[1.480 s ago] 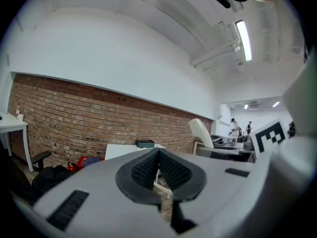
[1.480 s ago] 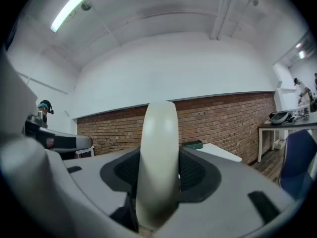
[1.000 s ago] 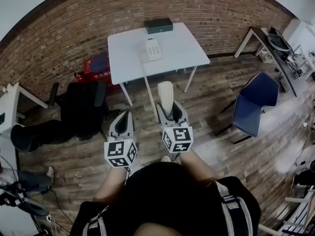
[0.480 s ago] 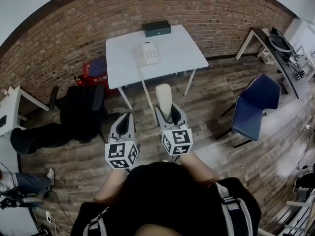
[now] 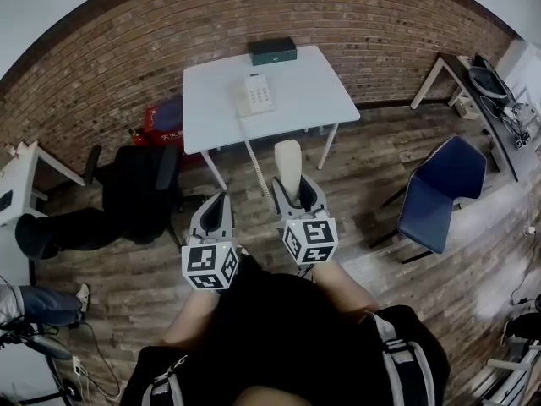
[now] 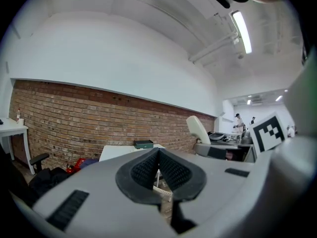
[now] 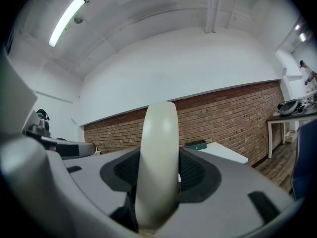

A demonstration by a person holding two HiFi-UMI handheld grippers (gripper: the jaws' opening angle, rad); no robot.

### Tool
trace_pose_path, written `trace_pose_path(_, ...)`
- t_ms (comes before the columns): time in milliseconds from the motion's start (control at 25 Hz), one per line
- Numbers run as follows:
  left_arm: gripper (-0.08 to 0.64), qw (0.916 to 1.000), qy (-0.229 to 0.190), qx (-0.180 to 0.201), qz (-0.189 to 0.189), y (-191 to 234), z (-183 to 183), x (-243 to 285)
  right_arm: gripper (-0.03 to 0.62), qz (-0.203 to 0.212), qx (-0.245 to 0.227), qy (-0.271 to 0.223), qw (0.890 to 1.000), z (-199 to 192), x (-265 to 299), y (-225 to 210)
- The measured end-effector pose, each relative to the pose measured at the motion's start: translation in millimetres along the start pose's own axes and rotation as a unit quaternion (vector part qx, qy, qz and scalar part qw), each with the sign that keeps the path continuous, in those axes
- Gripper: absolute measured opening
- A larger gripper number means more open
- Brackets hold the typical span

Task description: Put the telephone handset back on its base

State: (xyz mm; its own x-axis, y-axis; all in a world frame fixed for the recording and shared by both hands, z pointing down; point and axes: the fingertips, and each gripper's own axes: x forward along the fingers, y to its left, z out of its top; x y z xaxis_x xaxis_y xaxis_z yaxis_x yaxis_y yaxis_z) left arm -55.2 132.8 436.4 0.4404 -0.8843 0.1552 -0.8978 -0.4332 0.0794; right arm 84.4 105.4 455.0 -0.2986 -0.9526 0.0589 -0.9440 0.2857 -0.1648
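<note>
My right gripper (image 5: 292, 194) is shut on the cream telephone handset (image 5: 287, 163), which stands up out of its jaws; in the right gripper view the handset (image 7: 157, 162) fills the gap between the dark pads. A white coiled cord (image 5: 255, 163) runs from it up to the white telephone base (image 5: 256, 91) on the white table (image 5: 313, 83), well ahead of both grippers. My left gripper (image 5: 213, 212) hangs beside the right one, over the wooden floor. Its ribbed pads meet with nothing between them, so my left gripper (image 6: 159, 168) is shut.
A dark green box (image 5: 272, 51) lies at the table's far edge by the brick wall. A black office chair (image 5: 139, 184) stands left of the table, a red case (image 5: 161, 121) behind it. A blue chair (image 5: 439, 184) stands to the right, desks beyond it.
Both grippers have stayed nearly still in the view. The table and phone base have shifted only slightly as the head moved. The hold on the handset is unchanged.
</note>
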Motion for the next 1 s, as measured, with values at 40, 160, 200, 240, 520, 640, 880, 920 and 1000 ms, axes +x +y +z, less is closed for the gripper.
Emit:
trace_pose_path(40,0.000,1.0000,-0.002,0.001,0.001,1,0,4,0.199,0.001,0.000,0.000,1.000,0,3,-2)
trace_pose_path(160,0.000,1.0000,-0.007,-0.001,-0.001,4,1,18,0.201,0.010,-0.003,0.003,1.000,-3,14,-4)
trace_pose_path(200,0.000,1.0000,-0.009,-0.003,-0.002,5,1,23,0.199,0.013,-0.005,0.005,1.000,-5,19,-5)
trace_pose_path(240,0.000,0.9999,-0.010,-0.004,-0.004,6,1,27,0.200,0.016,-0.007,0.006,1.000,-6,24,-6)
trace_pose_path(520,0.000,0.9996,-0.014,-0.022,-0.009,32,7,72,0.201,0.016,-0.003,0.016,1.000,-4,66,-19)
trace_pose_path(640,0.000,0.9994,-0.015,-0.027,-0.012,41,12,92,0.201,0.011,0.005,0.017,1.000,-1,82,-26)
trace_pose_path(880,0.000,0.9992,-0.001,-0.037,-0.013,66,4,133,0.201,0.011,0.006,0.031,0.999,-6,129,-35)
trace_pose_path(920,0.000,0.9991,0.003,-0.040,-0.013,71,3,140,0.201,0.011,0.007,0.035,0.999,-7,138,-36)
trace_pose_path(1000,0.000,0.9989,0.007,-0.044,-0.015,79,6,154,0.201,0.012,0.010,0.044,0.999,-7,155,-36)
